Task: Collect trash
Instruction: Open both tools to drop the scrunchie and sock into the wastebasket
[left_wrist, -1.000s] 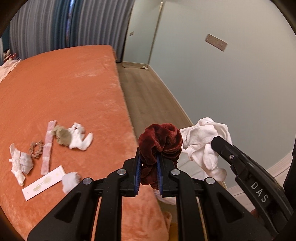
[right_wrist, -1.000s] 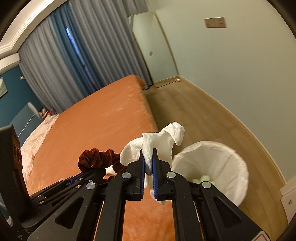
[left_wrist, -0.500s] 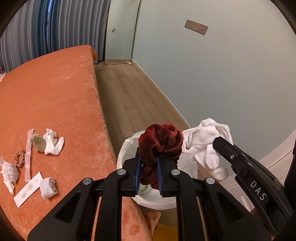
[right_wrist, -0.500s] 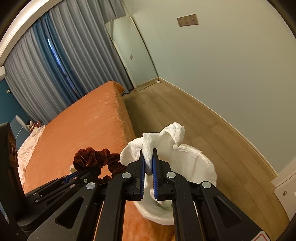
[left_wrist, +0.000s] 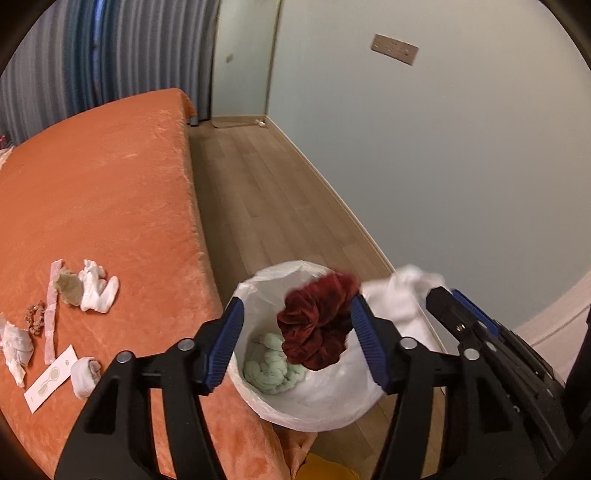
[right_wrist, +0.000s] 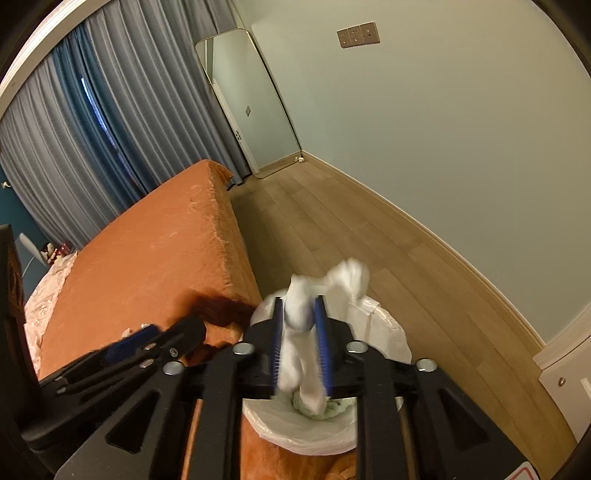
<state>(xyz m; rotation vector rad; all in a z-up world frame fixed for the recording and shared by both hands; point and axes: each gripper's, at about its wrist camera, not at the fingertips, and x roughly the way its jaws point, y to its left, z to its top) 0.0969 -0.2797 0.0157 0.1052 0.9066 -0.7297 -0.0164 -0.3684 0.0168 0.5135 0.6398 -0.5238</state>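
Note:
A bin with a white liner stands on the floor against the bed's edge, a pale green bundle inside. My left gripper hovers over it, jaws opening wide. The dark red scrunchie hangs loose between them, against the right pad. My right gripper is beside it over the same bin, jaws opening. A blurred white sock slips down between its pads, its lower end inside the bin. On the bed lie a white sock, a pink strip, a paper card and a rolled sock.
The orange bed fills the left. A strip of wood floor runs between it and the pale wall. A mirror leans at the far end beside grey curtains. White furniture stands at the right.
Both grippers moved from above the bed's edge to above the bin. Their jaws, shut a moment ago, have parted. The scrunchie and the white sock have come loose and sag downward.

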